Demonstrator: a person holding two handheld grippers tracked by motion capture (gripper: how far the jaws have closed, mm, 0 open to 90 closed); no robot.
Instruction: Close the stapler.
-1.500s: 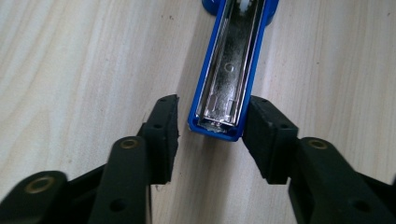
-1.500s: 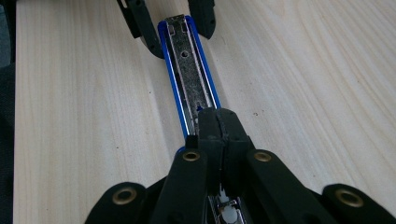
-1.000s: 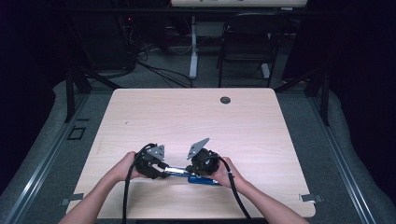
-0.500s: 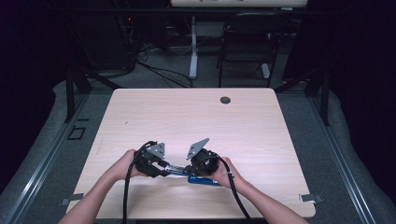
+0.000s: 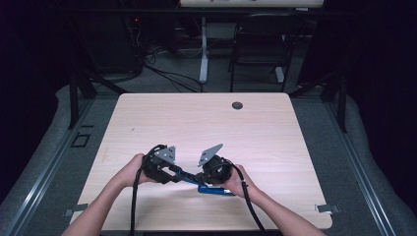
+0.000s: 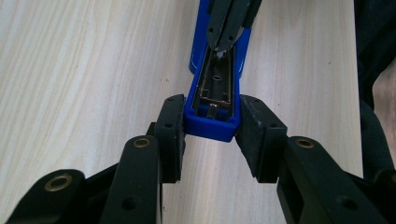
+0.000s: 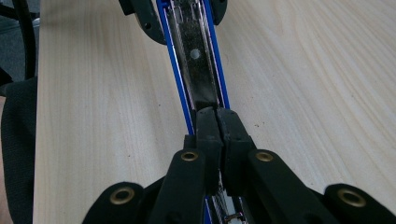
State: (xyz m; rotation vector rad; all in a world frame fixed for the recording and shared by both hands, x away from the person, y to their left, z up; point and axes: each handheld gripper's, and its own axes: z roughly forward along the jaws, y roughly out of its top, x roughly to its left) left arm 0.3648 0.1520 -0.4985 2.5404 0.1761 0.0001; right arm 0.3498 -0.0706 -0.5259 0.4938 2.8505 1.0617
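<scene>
A blue stapler (image 5: 216,189) lies swung open near the table's front edge, and its metal staple channel (image 7: 196,56) faces up. My left gripper (image 6: 210,123) is shut on the blue end of the open arm (image 6: 212,128), one pad on each side. My right gripper (image 7: 216,123) is shut, jaws pressed together, with its tips resting in the channel. In the left gripper view those tips (image 6: 224,32) come down into the channel from the top. From above, the left gripper (image 5: 160,167) and right gripper (image 5: 214,169) face each other along the stapler.
The light wooden table (image 5: 275,142) has a dark cable grommet (image 5: 237,105) near its far edge. A black chair (image 5: 260,39) and floor cables (image 5: 167,73) lie beyond the table. Each gripper trails a black cable (image 5: 133,211) toward the front edge.
</scene>
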